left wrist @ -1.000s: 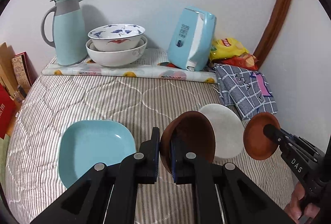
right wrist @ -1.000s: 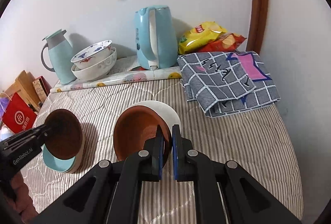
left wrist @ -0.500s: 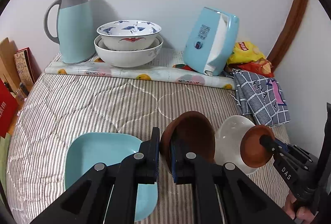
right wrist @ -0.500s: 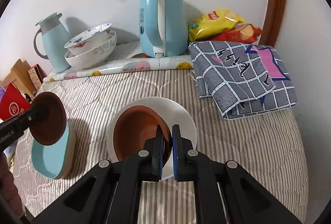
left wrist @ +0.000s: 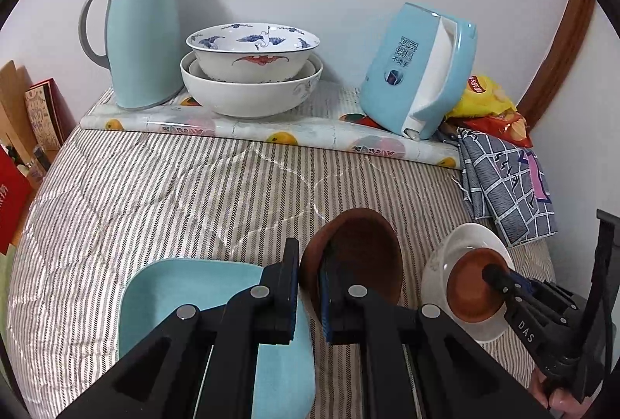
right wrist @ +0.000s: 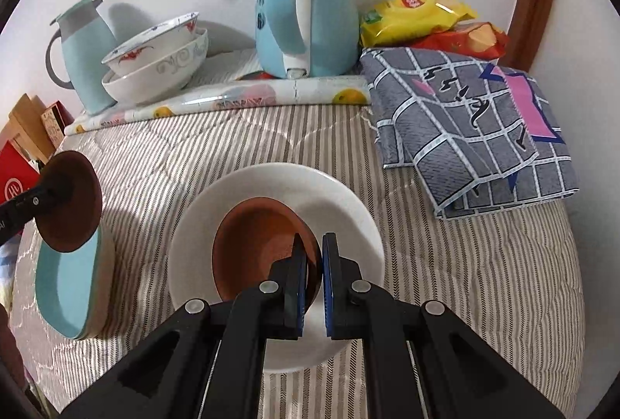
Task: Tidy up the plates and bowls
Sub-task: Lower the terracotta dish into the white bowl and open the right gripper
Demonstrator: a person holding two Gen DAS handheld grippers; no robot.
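A second ago the right hand-held gripper (right wrist: pixel 312 277) carried its brown saucer (right wrist: pixel 259 248) beside the white plate (right wrist: pixel 277 237); now it sits inside, at six o'clock, still pinched. The left hand-held gripper (left wrist: pixel 310 287) keeps clamping the other brown saucer (left wrist: pixel 360 260) over the blue square plate (left wrist: pixel 186 295), nine o'clock. Two saucers, two plates, two stacked bowls (left wrist: pixel 252 78) behind.

Domestic room, evidenced by a striped quilted bed (left wrist: pixel 174 186) serving as work surface, with a thermos jug (left wrist: pixel 139 31), stacked porcelain bowls (left wrist: pixel 252 70), electric kettle (right wrist: pixel 306 0), snack bags (right wrist: pixel 418 16) and folded cloth (right wrist: pixel 465 124) lying beyond the fingers against the wall.
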